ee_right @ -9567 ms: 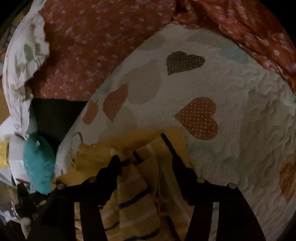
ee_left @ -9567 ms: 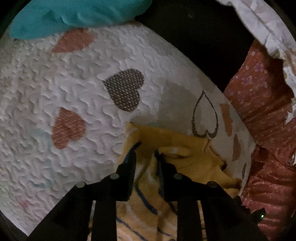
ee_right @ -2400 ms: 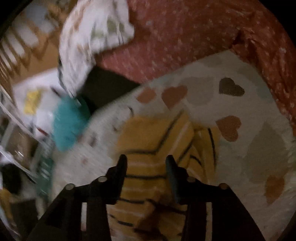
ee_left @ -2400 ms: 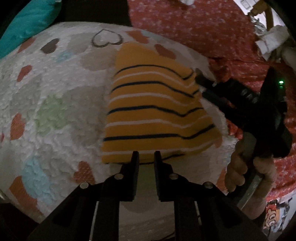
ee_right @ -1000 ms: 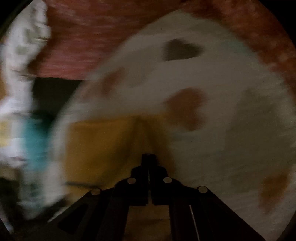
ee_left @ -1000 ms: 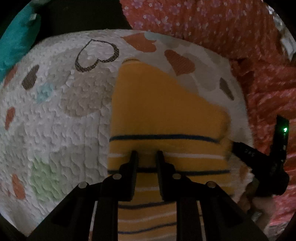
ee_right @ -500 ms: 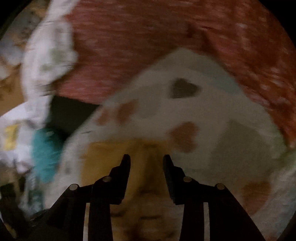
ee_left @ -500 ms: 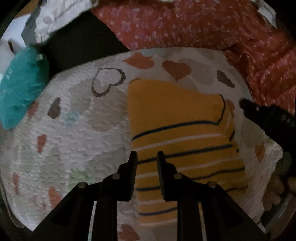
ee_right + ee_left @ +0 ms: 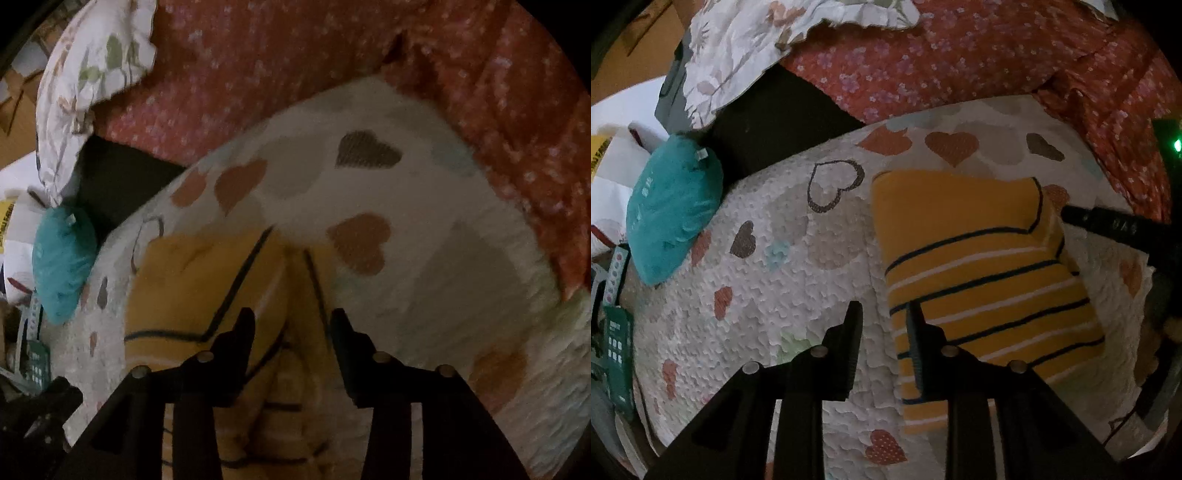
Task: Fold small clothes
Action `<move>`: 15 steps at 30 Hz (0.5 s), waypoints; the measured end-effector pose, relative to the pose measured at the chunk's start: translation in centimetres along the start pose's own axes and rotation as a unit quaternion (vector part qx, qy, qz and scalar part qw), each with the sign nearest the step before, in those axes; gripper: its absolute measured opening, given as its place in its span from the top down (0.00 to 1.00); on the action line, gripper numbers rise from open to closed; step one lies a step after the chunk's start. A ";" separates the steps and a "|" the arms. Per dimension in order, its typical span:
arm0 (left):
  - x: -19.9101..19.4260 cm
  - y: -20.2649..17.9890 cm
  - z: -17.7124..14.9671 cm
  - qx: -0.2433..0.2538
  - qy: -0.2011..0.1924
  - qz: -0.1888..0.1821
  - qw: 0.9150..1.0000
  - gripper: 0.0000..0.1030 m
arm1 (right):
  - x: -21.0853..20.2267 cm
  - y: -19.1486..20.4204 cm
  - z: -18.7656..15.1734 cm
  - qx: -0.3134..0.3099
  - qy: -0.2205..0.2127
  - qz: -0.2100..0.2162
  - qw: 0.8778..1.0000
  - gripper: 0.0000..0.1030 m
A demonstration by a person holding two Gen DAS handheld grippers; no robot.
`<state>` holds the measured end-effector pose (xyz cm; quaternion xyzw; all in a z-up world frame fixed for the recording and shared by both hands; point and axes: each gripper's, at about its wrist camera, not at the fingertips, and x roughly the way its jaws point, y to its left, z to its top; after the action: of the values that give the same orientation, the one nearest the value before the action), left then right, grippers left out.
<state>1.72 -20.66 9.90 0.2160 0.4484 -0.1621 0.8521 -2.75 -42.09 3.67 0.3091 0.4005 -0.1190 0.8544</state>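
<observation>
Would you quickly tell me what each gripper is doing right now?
Left gripper: open, holding nothing, at the yellow striped garment edge.
Right gripper: open, empty, above the garment.

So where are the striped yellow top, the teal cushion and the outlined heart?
striped yellow top (image 9: 982, 266), left wrist view, middle of its striped front.
teal cushion (image 9: 674, 212), left wrist view, centre of its face.
outlined heart (image 9: 833, 184), left wrist view, inside the outline.

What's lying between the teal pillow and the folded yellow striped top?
In the left wrist view, only bare heart-print quilt separates the teal pillow from the yellow striped top.
</observation>
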 end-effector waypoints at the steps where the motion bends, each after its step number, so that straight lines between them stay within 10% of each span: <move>1: 0.0 -0.1 0.0 0.002 0.000 0.001 1.000 0.77 | -0.2 -0.7 0.3 0.013 -0.001 0.013 1.000 0.54; 15: 0.7 -0.1 -0.2 0.005 0.002 0.003 1.000 0.74 | 0.4 -1.2 0.3 0.019 -0.005 0.008 1.000 0.38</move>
<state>1.95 -20.70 9.23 0.2222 0.4488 -0.1610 0.8505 -2.85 -43.19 3.04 0.3281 0.3911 -0.1215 0.8513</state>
